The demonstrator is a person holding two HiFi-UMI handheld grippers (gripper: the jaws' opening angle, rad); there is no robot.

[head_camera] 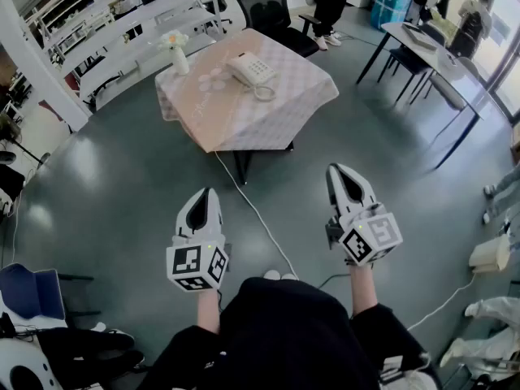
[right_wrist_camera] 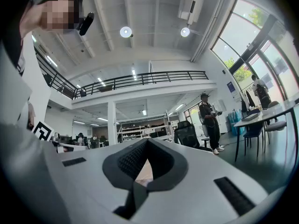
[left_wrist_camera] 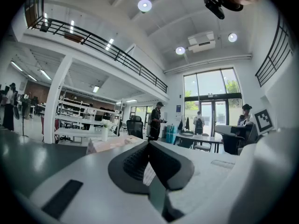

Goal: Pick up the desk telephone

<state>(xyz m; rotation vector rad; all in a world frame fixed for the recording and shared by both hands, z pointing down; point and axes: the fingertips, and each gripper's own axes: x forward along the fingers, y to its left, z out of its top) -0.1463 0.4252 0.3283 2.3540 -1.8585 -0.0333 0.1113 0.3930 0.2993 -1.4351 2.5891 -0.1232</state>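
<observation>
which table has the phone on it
The table draped in a pale checked cloth, mid-room. The white telephone sits on it near a flower vase; the uncovered grey desk at upper right has none.

white telephone, pink checked tablecloth, grey floor

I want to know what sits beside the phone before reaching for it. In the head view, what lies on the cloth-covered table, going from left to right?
Vase of white flowers → white daisy shape on the cloth → desk telephone.
</observation>
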